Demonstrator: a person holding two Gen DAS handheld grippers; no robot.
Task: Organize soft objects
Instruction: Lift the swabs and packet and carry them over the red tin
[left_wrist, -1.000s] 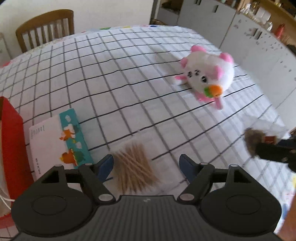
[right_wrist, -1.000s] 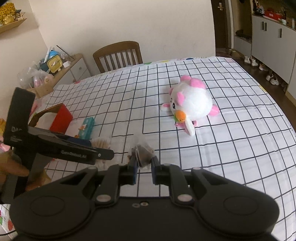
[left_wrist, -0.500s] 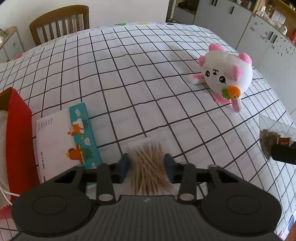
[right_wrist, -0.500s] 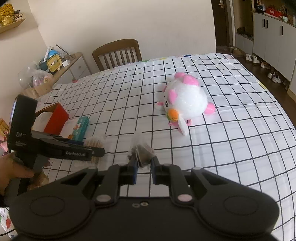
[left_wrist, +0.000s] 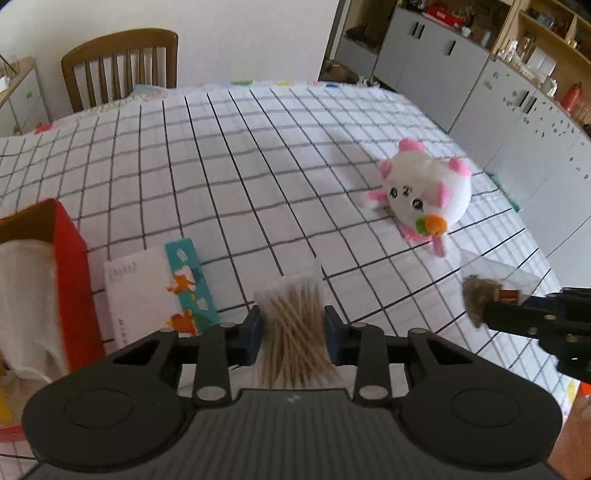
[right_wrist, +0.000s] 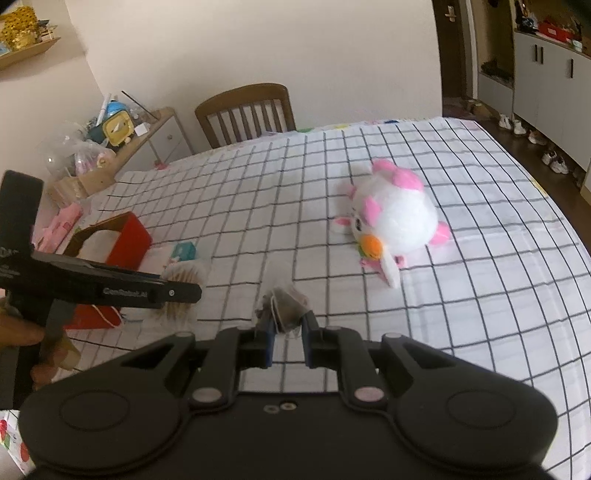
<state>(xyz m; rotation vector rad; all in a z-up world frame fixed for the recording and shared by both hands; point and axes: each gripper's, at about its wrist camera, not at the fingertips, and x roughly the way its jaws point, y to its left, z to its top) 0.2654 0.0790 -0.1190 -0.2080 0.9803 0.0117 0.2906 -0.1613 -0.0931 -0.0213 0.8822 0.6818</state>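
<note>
My left gripper (left_wrist: 293, 332) is shut on a clear bag of cotton swabs (left_wrist: 293, 325) and holds it above the checked tablecloth; the bag also shows in the right wrist view (right_wrist: 181, 291). My right gripper (right_wrist: 288, 332) is shut on a small clear bag of dark tea (right_wrist: 282, 304), lifted off the table; it also shows in the left wrist view (left_wrist: 480, 299). A white and pink plush toy (left_wrist: 424, 194) with an orange beak lies on its side at the right of the table (right_wrist: 391, 221).
A red box (left_wrist: 68, 266) with white cloth inside stands at the left table edge (right_wrist: 125, 236). A tissue pack (left_wrist: 159, 291) lies beside it. A wooden chair (left_wrist: 118, 66) stands behind the table. Cabinets (left_wrist: 517, 110) are at the right.
My left gripper closed on the swab bag and lifted it off the table. My right gripper kept hold of the tea bag and shifted slightly.
</note>
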